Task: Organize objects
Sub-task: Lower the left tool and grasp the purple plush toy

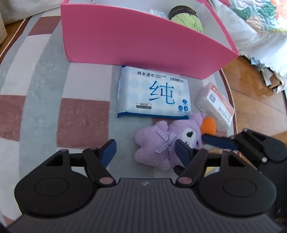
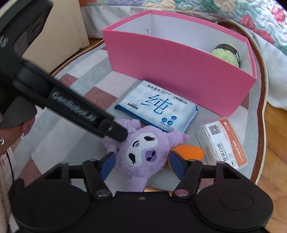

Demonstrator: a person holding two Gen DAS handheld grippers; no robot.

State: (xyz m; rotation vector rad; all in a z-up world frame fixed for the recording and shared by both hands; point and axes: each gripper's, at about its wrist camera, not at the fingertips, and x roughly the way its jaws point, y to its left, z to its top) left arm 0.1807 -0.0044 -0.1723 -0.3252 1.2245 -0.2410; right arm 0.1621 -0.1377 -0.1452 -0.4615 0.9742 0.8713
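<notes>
A purple plush toy [image 1: 161,141] [image 2: 143,152] lies on the rug in front of a pink box [image 1: 136,41] [image 2: 175,75]. A blue-and-white wet-wipes pack [image 1: 154,93] [image 2: 157,107] lies between the toy and the box. A clear floss box with an orange label [image 1: 215,105] [image 2: 222,143] and an orange sponge [image 1: 209,125] [image 2: 188,149] lie to the right. Green yarn [image 1: 186,19] [image 2: 226,55] sits inside the box. My left gripper [image 1: 145,150] is open, its right finger touching the toy. My right gripper [image 2: 141,161] is open with the toy's head between its fingers.
A grey, white and brown patterned rug [image 1: 53,100] [image 2: 71,89] covers a round wooden table [image 1: 251,100] [image 2: 265,107]. A floral quilt [image 1: 254,16] [image 2: 233,10] lies behind the box. A beige cabinet [image 2: 59,35] stands at the back left.
</notes>
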